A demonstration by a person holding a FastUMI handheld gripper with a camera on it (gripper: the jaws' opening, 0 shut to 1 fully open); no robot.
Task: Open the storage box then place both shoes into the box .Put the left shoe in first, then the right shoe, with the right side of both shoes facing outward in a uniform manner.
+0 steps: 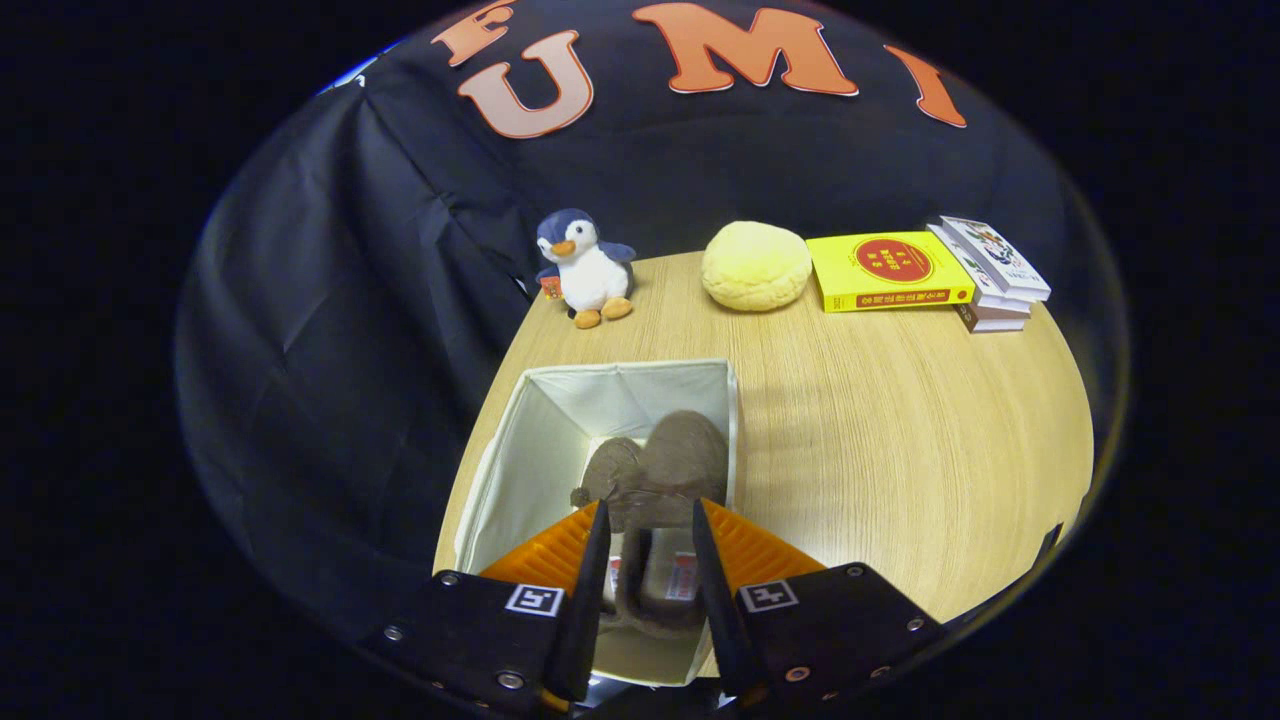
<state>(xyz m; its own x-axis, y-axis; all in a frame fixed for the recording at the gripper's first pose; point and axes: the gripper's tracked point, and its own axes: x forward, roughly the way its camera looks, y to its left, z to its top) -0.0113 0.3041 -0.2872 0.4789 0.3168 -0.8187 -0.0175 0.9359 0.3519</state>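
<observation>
Table carries the open storage box, soft fabric walls, prob. light & floppy, so I shouldn't lean on its rim. Inside it, w/ my hand-held gripper over the opening, sit both brown shoes, side by side, toes pointing away from me. They look fuzzy, soft, light; best grip = the ankle collar, which squashes. Fingers are set narrow around the shoes' near end; can't tell if they're truly pinching.

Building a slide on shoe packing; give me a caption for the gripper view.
Gripper holding a brown shoe between its fingers, over the open storage box beside the other shoe.
</observation>
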